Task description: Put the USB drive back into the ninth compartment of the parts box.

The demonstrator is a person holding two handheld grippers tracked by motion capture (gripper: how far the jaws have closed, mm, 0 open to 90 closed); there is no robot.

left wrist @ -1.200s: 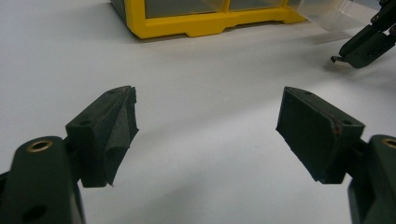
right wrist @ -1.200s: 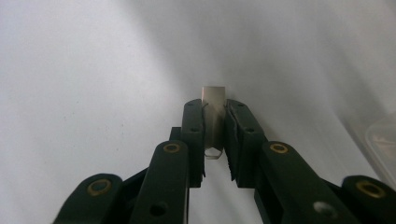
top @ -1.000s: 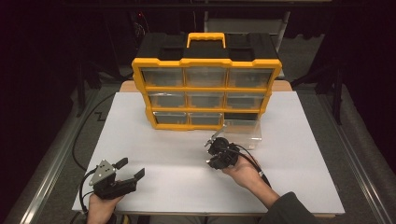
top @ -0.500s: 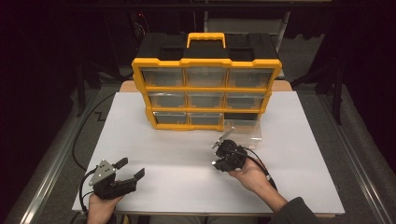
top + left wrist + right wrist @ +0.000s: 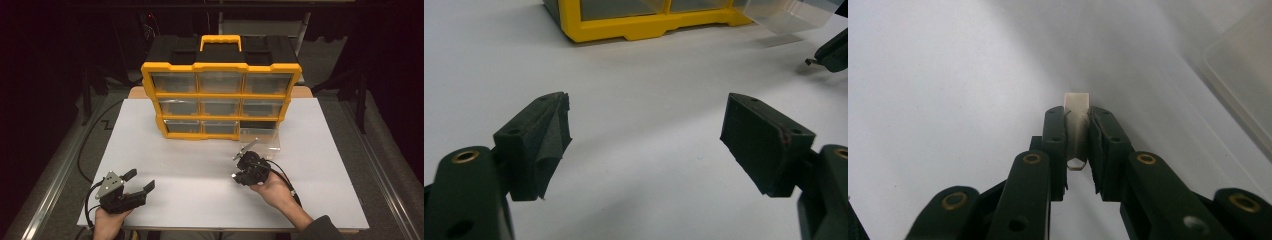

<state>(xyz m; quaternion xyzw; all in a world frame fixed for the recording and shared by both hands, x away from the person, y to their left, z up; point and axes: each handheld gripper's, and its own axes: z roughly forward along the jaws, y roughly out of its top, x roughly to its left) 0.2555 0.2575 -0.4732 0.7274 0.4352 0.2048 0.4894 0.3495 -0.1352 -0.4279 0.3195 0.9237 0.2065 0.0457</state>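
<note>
My right gripper (image 5: 1077,117) is shut on a small white piece (image 5: 1077,107) whose top sticks out past the pads. In the high view that right gripper (image 5: 237,171) hovers low over the white tabletop (image 5: 190,155), just in front of a clear plastic drawer (image 5: 260,139). The drawer stands out of the yellow organizer (image 5: 220,95), by its bottom right corner. Near the table's front left, my left gripper (image 5: 141,180) rests open with nothing between its jaws. The left gripper view has the same left gripper (image 5: 646,125) over bare table.
The organizer has three rows of clear drawers and a yellow handle on top. The clear drawer (image 5: 1243,75) lies to the right of my right jaws. Dark floor and rails surround the table. Cables trail off both grippers toward the near edge.
My right gripper has moved a little to the right with the white piece in it, nearer to the clear drawer. The left gripper has stayed put.
</note>
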